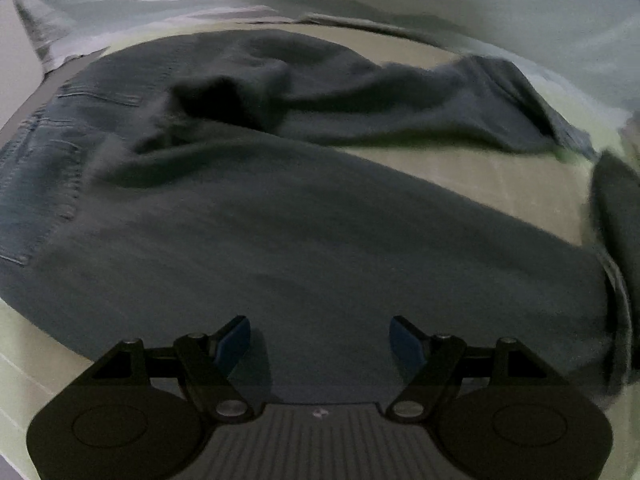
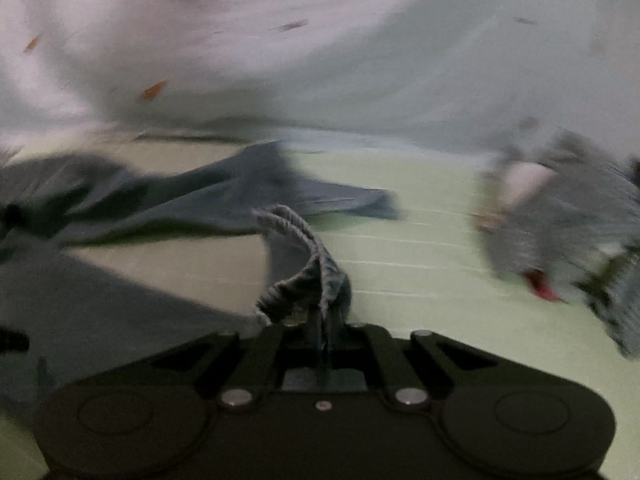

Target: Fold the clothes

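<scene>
Right now the left gripper [image 1: 320, 340] has jaws spread wide, empty, just over dark grey trousers [image 1: 280, 220] lying ahead on the pale green worktop [image 1: 500, 184]. Right gripper [image 2: 320, 320] jaws pinch a trouser hem [image 2: 304, 276]; grey garment pile [image 2: 568, 232] right, blurred.

trousers [image 1: 280, 208] on mat [image 1: 460, 184], clothes pile [image 2: 568, 224] right
</scene>
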### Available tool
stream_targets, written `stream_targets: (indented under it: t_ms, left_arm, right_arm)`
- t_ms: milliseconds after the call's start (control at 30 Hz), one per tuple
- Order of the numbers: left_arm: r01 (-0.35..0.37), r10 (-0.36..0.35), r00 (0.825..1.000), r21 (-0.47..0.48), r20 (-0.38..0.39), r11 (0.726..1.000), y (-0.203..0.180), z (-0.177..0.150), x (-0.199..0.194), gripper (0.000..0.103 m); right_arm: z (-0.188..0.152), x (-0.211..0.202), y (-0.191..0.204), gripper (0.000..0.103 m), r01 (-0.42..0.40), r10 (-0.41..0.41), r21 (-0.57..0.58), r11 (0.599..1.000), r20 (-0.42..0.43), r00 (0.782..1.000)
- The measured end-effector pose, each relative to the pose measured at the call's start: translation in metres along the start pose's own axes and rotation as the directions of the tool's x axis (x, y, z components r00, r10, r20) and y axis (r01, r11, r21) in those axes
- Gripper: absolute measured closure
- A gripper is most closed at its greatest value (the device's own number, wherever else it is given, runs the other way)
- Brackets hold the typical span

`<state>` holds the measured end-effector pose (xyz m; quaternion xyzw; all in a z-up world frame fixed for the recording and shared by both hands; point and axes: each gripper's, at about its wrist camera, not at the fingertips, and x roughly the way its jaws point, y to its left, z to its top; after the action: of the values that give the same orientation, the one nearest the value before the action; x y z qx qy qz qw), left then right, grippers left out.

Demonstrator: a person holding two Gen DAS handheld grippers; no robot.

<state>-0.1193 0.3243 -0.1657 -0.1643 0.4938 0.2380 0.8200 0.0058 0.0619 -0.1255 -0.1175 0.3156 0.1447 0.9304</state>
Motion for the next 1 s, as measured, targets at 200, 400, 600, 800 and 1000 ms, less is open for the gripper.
stream_targets:
  t_ms: [200,400,600,800,1000]
  left_arm:
    - [-0.011,0.013,0.999,0.055,-0.04,0.998,-0.045,-0.013,0.002,0.026]
    - [-0.054,0.057,0.996,0.048,-0.074,0.997,-0.07,-0.022,0.005,0.023]
    - [-0.099,0.1,0.992,0.022,-0.079,0.995,-0.078,-0.03,0.003,0.017]
    - [-0.109,0.11,0.99,0.014,-0.084,0.994,-0.073,-0.03,-0.001,0.016]
    - [-0.17,0.166,0.983,-0.047,-0.074,0.984,-0.044,-0.018,-0.006,0.017]
  right_arm:
    - [-0.045,0.014,-0.094,0.096,0.036,-0.006,0.201,0.979,-0.145,0.989]
    - [-0.074,0.012,-0.129,0.05,-0.021,0.078,0.32,0.947,-0.168,0.983]
    - [-0.069,0.016,-0.158,0.038,-0.05,0.108,0.42,0.906,-0.115,0.987]
    - [-0.042,0.024,-0.149,0.0,-0.039,0.069,0.382,0.923,-0.066,0.995]
    - [-0.019,0.048,-0.105,0.0,-0.208,0.23,0.278,0.938,-0.048,0.972]
